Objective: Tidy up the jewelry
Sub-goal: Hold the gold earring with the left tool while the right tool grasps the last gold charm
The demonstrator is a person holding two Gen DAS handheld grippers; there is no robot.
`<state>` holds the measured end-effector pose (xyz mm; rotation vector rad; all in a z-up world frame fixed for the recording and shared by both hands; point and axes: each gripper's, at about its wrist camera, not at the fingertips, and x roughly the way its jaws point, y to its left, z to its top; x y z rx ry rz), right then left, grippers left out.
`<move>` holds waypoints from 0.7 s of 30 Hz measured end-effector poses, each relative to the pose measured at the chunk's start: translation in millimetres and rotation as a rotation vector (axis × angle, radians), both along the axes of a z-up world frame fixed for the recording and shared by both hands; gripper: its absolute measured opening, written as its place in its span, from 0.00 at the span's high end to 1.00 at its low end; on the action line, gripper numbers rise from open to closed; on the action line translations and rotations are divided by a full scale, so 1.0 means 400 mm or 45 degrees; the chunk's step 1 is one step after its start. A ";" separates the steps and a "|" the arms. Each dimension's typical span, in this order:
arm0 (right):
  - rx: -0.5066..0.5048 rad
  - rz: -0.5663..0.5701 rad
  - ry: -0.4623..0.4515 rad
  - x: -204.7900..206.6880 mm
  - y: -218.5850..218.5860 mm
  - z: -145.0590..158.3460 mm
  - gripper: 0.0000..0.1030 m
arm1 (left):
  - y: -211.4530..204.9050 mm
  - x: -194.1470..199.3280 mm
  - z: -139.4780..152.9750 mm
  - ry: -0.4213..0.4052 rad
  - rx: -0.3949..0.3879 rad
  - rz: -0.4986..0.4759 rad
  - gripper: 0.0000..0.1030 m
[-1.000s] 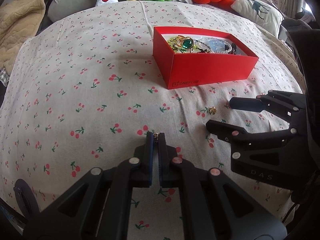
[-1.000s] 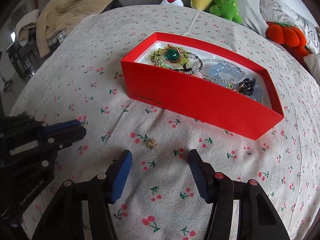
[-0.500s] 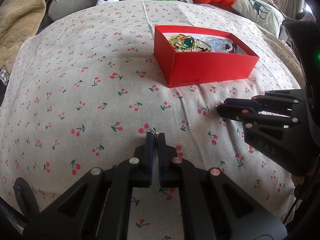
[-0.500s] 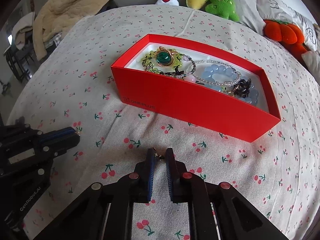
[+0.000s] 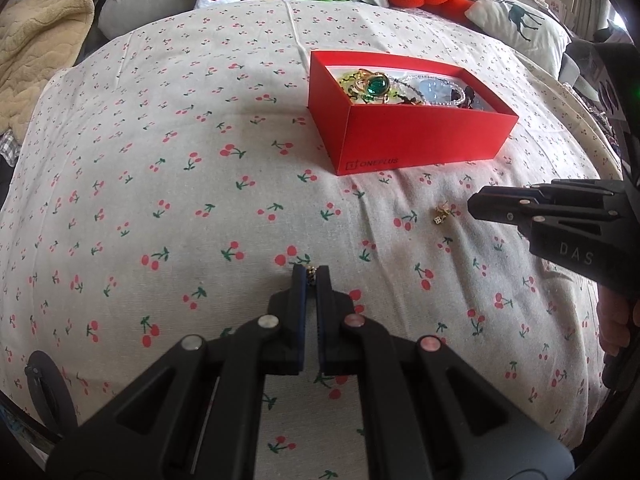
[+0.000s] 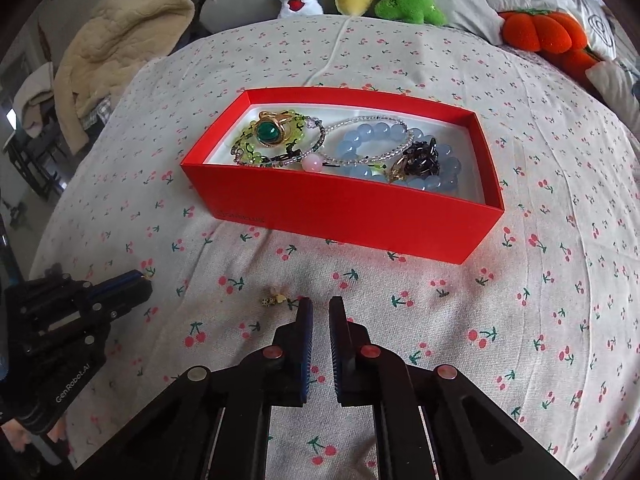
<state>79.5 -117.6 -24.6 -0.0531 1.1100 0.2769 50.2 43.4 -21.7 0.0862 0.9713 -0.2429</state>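
Cherry-print bed — a red box reads "ONEPLUS". Left tool, marked "GenRobot.AI", pinches an earring; right tool, "DAS", closed — empty.

The bedspread is matt woven cloth, off-white with printed cherries, slightly creased. The box looks like smooth matt red cardboard with a white lining. Inside it, the blue beads are glossy and translucent, like glass or polished stone; the green stone is shiny in a bright gold-coloured metal setting. The small earring near the box looks like gold-coloured metal. Both grippers, left and right, are matt black plastic with dull metal rivets and ribbed blue pads. Far off, the plush toys are fuzzy, and the tan blanket is soft, quilted cloth.
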 end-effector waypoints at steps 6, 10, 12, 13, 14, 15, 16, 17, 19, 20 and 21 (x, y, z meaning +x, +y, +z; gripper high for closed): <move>-0.028 0.048 0.005 -0.002 0.033 -0.016 0.74 | 0.003 0.002 0.000 0.004 -0.006 0.002 0.95; -0.043 0.079 -0.031 -0.008 0.066 -0.017 0.37 | 0.004 0.003 0.000 0.004 -0.008 0.002 0.95; -0.089 0.102 -0.025 -0.007 0.089 -0.030 0.37 | 0.005 0.002 -0.001 0.004 -0.006 0.000 0.95; -0.111 0.105 -0.036 -0.006 0.097 -0.035 0.37 | 0.005 0.003 -0.001 0.004 -0.006 0.000 0.95; -0.133 0.113 -0.050 -0.005 0.105 -0.038 0.37 | 0.006 0.002 -0.002 0.004 -0.005 0.000 0.95; -0.150 0.121 -0.062 -0.003 0.111 -0.040 0.37 | 0.006 0.003 -0.003 0.005 -0.005 0.000 0.95; -0.156 0.125 -0.068 0.000 0.114 -0.040 0.38 | 0.005 0.002 -0.002 0.004 -0.005 0.000 0.95; -0.155 0.126 -0.068 0.004 0.113 -0.040 0.38 | 0.005 0.002 -0.002 0.004 -0.005 0.000 0.95; -0.151 0.124 -0.070 0.011 0.109 -0.040 0.50 | 0.004 0.003 -0.003 0.003 -0.004 0.000 0.95; -0.152 0.126 -0.073 0.012 0.107 -0.040 0.54 | 0.004 0.003 -0.004 0.003 -0.003 0.001 0.95; -0.152 0.130 -0.075 0.011 0.106 -0.038 0.65 | 0.004 0.003 -0.004 0.003 -0.004 0.001 0.95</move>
